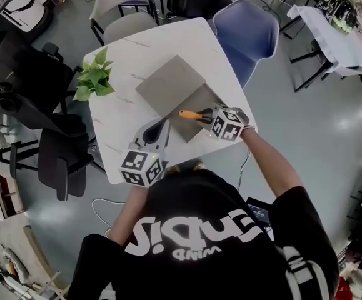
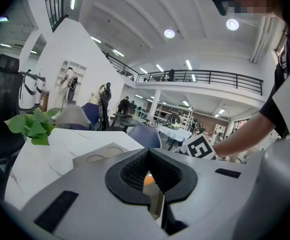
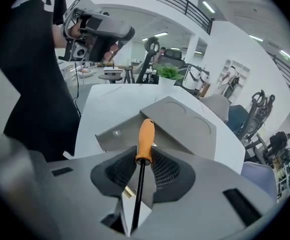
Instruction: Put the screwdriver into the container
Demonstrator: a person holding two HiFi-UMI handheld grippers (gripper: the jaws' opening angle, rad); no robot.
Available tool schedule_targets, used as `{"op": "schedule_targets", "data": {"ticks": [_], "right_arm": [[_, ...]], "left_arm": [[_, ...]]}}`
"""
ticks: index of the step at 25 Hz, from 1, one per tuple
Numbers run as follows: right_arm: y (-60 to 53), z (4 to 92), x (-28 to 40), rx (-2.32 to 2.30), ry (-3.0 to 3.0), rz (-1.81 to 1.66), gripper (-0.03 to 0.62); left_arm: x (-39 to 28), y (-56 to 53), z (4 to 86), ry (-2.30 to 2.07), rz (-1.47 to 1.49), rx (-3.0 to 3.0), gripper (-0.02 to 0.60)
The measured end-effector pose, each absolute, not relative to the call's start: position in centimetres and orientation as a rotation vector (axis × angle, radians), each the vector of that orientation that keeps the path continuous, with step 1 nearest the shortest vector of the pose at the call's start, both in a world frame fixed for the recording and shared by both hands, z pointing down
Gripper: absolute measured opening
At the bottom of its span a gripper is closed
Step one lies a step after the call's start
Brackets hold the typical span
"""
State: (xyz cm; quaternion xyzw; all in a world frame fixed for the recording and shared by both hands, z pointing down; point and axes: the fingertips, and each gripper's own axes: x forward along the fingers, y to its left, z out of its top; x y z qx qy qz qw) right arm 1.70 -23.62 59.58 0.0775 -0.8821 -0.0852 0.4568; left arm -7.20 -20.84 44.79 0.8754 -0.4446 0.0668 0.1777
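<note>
An orange-handled screwdriver (image 1: 190, 114) with a black shaft hangs over the open grey container (image 1: 192, 129) on the white table (image 1: 124, 55). The container's flat lid (image 1: 170, 83) lies folded back behind it. My right gripper (image 1: 204, 116) is shut on the screwdriver (image 3: 146, 136): the pads clamp it where handle meets shaft, and the handle points out over the container (image 3: 117, 134). My left gripper (image 1: 162, 127) hovers by the container's near left corner with its jaws together and nothing held. Through the left gripper (image 2: 147, 156) a bit of orange shows.
A potted green plant (image 1: 95, 77) stands at the table's left edge. Black office chairs (image 1: 24, 86) crowd the left side, a blue chair (image 1: 246, 27) stands at the far right corner, and grey chairs (image 1: 121, 5) are behind. The person's torso is at the near edge.
</note>
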Motion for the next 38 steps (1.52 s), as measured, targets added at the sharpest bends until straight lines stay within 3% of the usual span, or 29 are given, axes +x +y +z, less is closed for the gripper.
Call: {"op": "schedule_targets", "data": {"ticks": [38], "right_arm": [[-26.1, 66.2, -0.1, -0.14, -2.073, -0.195, 0.083]], "left_arm": [[-8.2, -23.9, 46.9, -1.315, 0.238, 2.363, 0.012]]}}
